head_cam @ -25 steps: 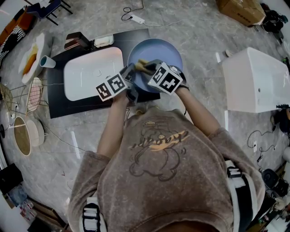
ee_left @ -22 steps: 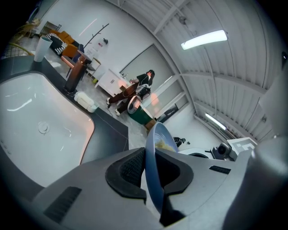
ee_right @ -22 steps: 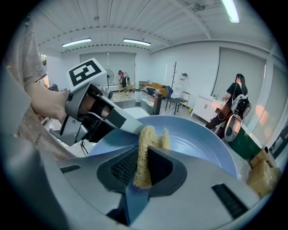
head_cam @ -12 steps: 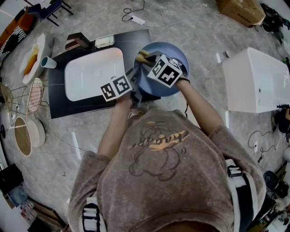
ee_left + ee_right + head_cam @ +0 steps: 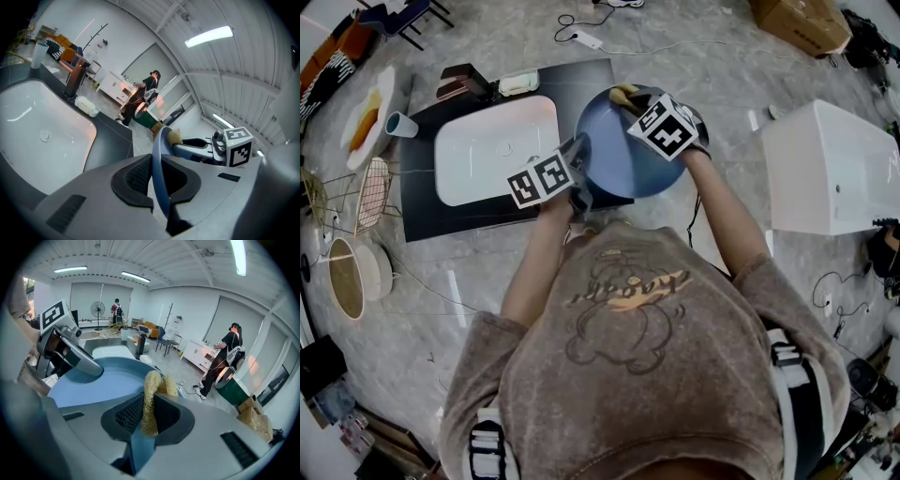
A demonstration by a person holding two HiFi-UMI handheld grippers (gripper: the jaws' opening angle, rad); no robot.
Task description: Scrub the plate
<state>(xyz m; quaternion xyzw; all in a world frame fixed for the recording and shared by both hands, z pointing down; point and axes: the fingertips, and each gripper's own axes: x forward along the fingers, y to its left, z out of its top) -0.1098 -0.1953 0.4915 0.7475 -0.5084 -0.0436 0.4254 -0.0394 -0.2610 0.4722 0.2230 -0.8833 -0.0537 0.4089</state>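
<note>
In the head view a round blue plate (image 5: 619,155) is held tilted above the black counter, just right of the sink. My left gripper (image 5: 579,157) is shut on its near left rim; in the left gripper view the rim (image 5: 159,187) runs edge-on between the pads. My right gripper (image 5: 633,98) is shut on a tan fibrous scrubber (image 5: 624,93) at the plate's far rim. In the right gripper view the scrubber (image 5: 152,394) stands out of the jaws over the plate's blue face (image 5: 103,380), and the left gripper (image 5: 70,357) shows beyond.
A white sink basin (image 5: 492,150) is set in the black counter (image 5: 422,216). A teal cup (image 5: 401,126), a soap bar (image 5: 517,84) and a wire rack (image 5: 370,192) lie to the left. A white cabinet (image 5: 830,169) stands to the right. People stand in the background.
My right gripper has carried the scrubber from the plate's middle to its far rim, up and to the right in the head view. The plate has tipped up a little. The left gripper stays put.
</note>
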